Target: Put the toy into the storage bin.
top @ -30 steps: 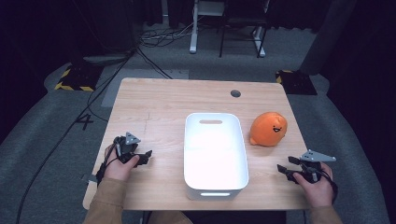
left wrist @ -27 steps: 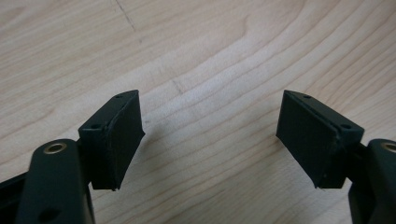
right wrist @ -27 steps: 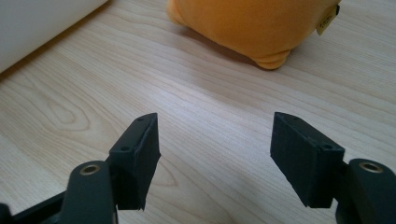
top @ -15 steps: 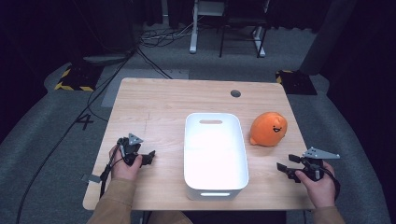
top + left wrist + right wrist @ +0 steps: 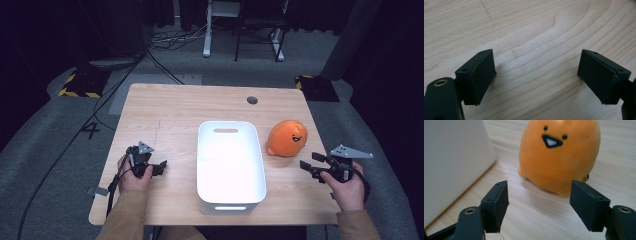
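While the left gripper (image 5: pixel 159 168) rests on the wooden table (image 5: pixel 175 110) with jaws apart and empty, a white bin (image 5: pixel 230 165) sits centre, then an orange plush toy (image 5: pixel 288 138), then the right gripper (image 5: pixel 306 167), its 2 jaws spread, facing the toy.

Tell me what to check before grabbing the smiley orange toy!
1. Right hand-held gripper open: ok, jaws apart.
2. Right one aimed at the orange plush toy: ok, toy ahead between its jaws.
3. Toy free to lift: ok, sitting on the wooden table, beside the white bin, not touching.
4. Bin empty: ok.
5. Left hand-held gripper out of the way: ok, open over bare wood.
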`<move>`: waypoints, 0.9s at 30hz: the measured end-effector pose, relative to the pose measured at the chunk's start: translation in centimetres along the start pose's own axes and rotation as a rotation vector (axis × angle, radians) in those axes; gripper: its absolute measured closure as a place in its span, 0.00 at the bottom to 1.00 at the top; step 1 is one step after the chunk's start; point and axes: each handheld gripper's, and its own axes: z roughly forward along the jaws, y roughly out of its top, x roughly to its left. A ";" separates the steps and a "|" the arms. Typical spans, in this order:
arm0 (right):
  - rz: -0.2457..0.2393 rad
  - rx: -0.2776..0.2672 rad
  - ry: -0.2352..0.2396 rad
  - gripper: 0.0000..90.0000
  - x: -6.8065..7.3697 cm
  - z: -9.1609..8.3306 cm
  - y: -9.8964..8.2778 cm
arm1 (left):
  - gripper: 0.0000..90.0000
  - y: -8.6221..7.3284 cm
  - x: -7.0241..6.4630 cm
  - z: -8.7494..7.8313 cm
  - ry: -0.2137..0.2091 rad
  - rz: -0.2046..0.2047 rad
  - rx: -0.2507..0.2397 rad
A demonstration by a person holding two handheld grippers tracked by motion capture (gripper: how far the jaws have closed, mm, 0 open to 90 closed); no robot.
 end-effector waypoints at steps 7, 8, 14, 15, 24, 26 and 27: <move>0.015 -0.035 -0.011 0.40 -1.5 0.0 2.2 | 0.16 0.3 0.0 0.3 -0.017 0.009 0.003; 0.010 -0.035 -0.013 0.40 -1.7 0.0 2.5 | 0.15 0.3 0.0 0.4 -0.014 0.008 0.002; 0.005 -0.028 -0.020 0.39 -2.0 0.6 4.5 | 0.13 0.6 0.0 0.6 -0.014 0.017 0.012; -0.001 -0.023 -0.020 0.39 -2.0 0.7 4.8 | 0.13 0.7 0.0 0.6 -0.014 0.018 0.010; -0.016 -0.041 -0.009 0.49 -2.6 1.8 6.8 | 0.13 0.7 0.0 0.6 -0.013 0.018 0.011; -0.019 -0.048 -0.015 0.51 -2.7 2.1 7.2 | 0.13 0.7 0.0 0.6 -0.013 0.019 0.012; -0.024 -0.052 -0.021 0.51 -2.7 2.3 7.4 | 0.13 0.7 0.0 0.6 -0.014 0.018 0.012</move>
